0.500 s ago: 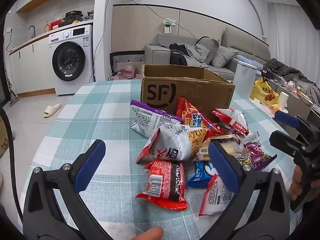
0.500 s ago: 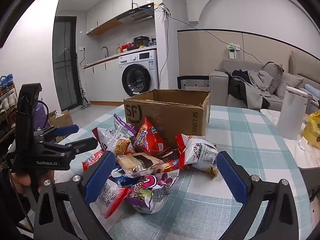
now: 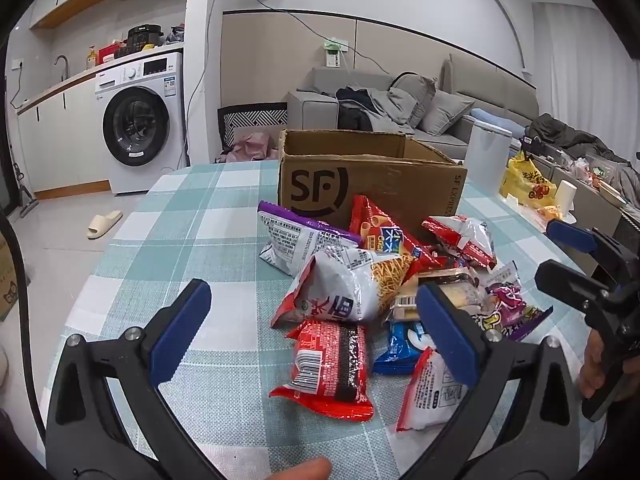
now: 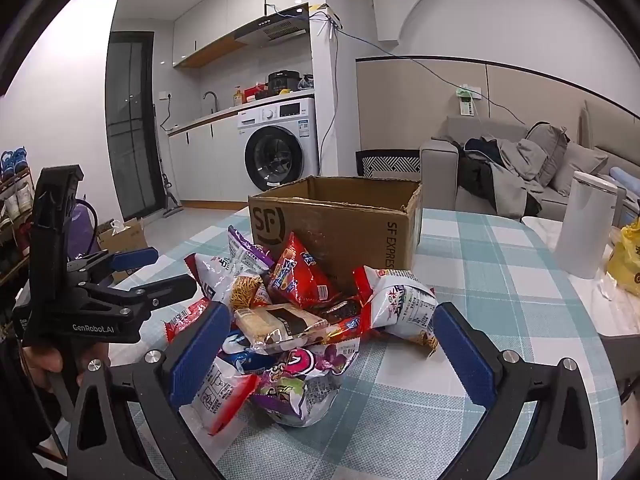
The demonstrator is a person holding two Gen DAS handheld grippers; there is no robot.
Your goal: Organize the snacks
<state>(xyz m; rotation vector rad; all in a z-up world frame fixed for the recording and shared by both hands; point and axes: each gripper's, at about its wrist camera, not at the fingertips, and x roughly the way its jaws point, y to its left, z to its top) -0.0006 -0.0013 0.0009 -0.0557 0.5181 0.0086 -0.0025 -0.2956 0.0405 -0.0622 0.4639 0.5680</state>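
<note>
- Lying in a loose heap on the checked tablecloth (image 3: 192, 240), the snack packets (image 3: 384, 292) sit just in front of the cardboard box (image 3: 372, 184); the rearmost of them lean against its printed front wall
- nearest the left gripper (image 3: 316, 334) is a red packet with a dark band (image 3: 330, 364), flat on the cloth and a little apart from the heap's front edge; behind it a white and red bag of thin sticks (image 3: 348, 284) lies tilted over its neighbours; a purple-topped white bag (image 3: 298, 240) rests at the left of the heap
- nearest the right gripper (image 4: 328, 354) a purple and white bag (image 4: 298, 384) lies at the front; a clear-wrapped cake bar (image 4: 276, 322) rests on top of the pile; a red triangular bag (image 4: 298, 272) stands propped on the box; a white bag with red ends (image 4: 402, 300) lies at the right
- both sets of tongs are spread wide with nothing between the blue pads; each hovers short of the heap, touching no packet
- the box stands open at the top; its inside cannot be seen from either view
- a white cylinder (image 4: 584, 224) and a yellow bag (image 4: 626, 256) stand well off to the right, beside the table; a washing machine (image 3: 140, 120) and a grey sofa (image 3: 448, 104) lie beyond.
</note>
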